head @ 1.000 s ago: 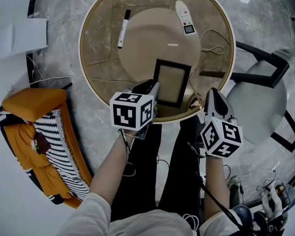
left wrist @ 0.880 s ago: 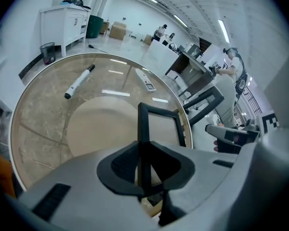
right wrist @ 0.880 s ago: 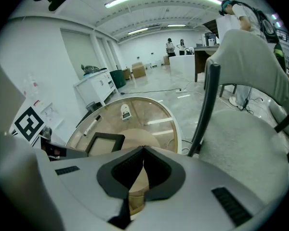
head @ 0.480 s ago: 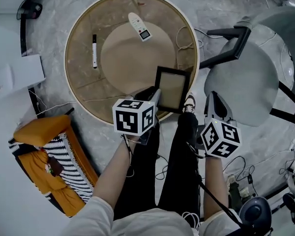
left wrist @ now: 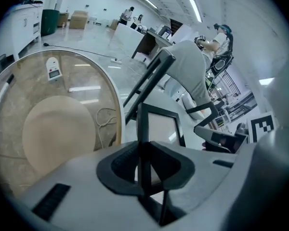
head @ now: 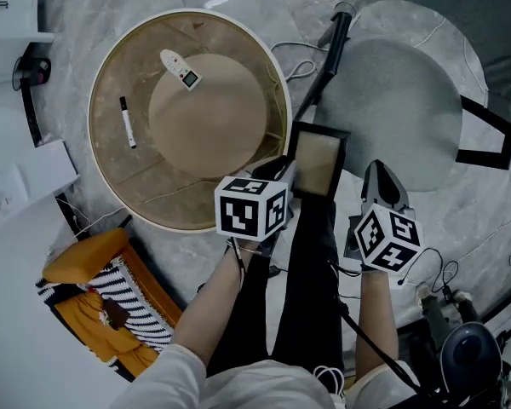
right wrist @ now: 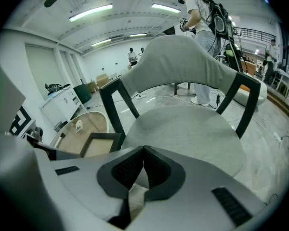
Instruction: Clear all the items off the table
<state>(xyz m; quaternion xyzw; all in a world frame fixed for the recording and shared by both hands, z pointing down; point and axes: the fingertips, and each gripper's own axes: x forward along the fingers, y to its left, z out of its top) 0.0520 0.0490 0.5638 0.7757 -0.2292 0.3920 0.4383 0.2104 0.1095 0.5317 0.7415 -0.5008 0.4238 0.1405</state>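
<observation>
A black picture frame (head: 318, 162) hangs just past the rim of the round glass table (head: 98, 100), between it and the grey chair (head: 392, 92). My left gripper (head: 281, 170) is shut on the frame's left edge; in the left gripper view that edge (left wrist: 143, 124) stands upright between the jaws. A black marker (head: 128, 122) and a white remote-like device (head: 180, 68) lie on the table. My right gripper (head: 379, 173) is to the right of the frame, over the chair's near edge. It is shut (right wrist: 143, 150) and holds nothing.
A thin cable (left wrist: 103, 119) lies on the glass near the table's right rim. Orange and striped cushions (head: 102, 305) sit on the floor at the lower left. The person's legs are below the frame. Other people stand far across the hall (right wrist: 202, 13).
Both grippers have swung right, away from the table and toward the grey chair. The frame, still gripped, has gone from over the table's near edge to beyond its rim.
</observation>
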